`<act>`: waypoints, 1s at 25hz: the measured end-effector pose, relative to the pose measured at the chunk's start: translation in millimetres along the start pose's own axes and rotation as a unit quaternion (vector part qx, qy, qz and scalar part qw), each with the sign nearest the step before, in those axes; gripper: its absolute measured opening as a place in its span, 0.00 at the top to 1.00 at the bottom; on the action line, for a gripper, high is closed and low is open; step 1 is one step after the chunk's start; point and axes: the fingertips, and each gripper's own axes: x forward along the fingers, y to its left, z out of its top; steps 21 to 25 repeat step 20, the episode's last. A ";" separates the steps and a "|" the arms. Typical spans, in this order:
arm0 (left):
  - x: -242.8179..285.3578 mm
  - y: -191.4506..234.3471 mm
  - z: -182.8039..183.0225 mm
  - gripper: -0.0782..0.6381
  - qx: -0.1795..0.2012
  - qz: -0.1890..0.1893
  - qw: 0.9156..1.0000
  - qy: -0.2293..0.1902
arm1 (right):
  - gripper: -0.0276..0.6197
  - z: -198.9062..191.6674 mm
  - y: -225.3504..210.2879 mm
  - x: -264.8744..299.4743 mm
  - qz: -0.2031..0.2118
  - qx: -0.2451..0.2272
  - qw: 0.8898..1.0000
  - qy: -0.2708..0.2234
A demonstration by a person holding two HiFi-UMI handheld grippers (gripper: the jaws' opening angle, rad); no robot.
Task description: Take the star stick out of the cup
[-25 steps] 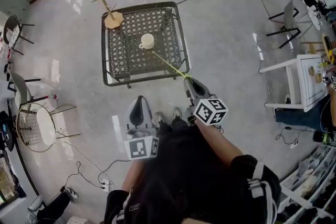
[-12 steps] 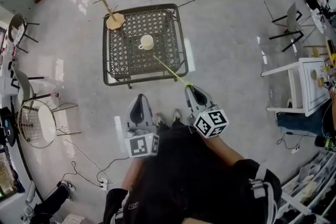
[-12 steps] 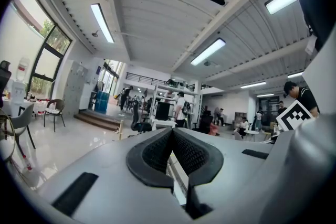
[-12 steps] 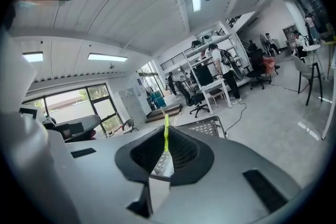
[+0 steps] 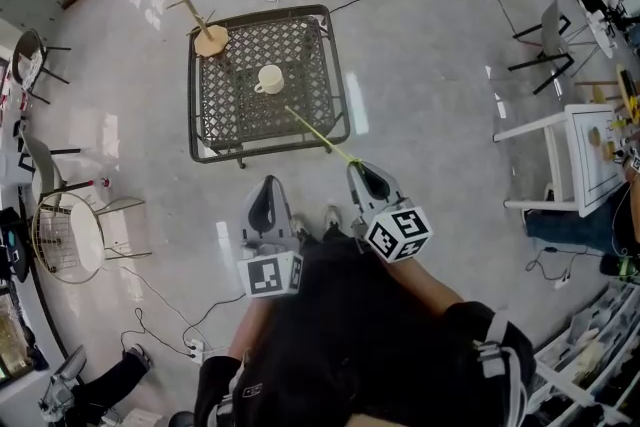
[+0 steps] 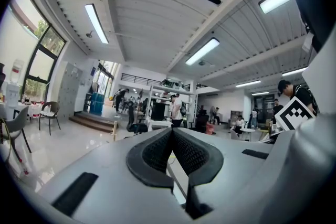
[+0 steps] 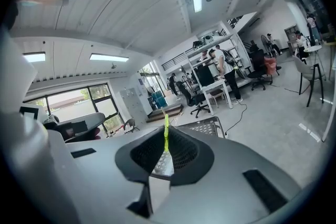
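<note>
Since a second ago the right tongs have drawn back a little toward the person, and the far tip of the star stick now lies further from the cup. The stick is clear of the cup, running as a thin yellow-green line from the right tongs out over the near right part of the mesh counter. Its tip is too small to show any star. In the right gripper view the tongs are closed on the stick, which stands pinched between the two dark pads. The left tongs hang low beside the person's body, near the right ones, with pads pressed together on nothing. The cup stands upright near the middle of the counter. A wooden disc with a peg sits at the far left corner.
</note>
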 end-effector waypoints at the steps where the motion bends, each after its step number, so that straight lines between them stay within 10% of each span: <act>1: -0.7 -0.8 -0.5 0.87 0.000 -0.001 1.000 0.001 | 0.92 -0.4 0.8 -0.4 0.001 0.000 1.000 0.000; 25: -7.6 -8.0 -2.9 0.87 -0.003 -0.003 1.000 0.004 | 0.92 -5.2 3.8 -7.1 0.007 0.003 1.000 0.006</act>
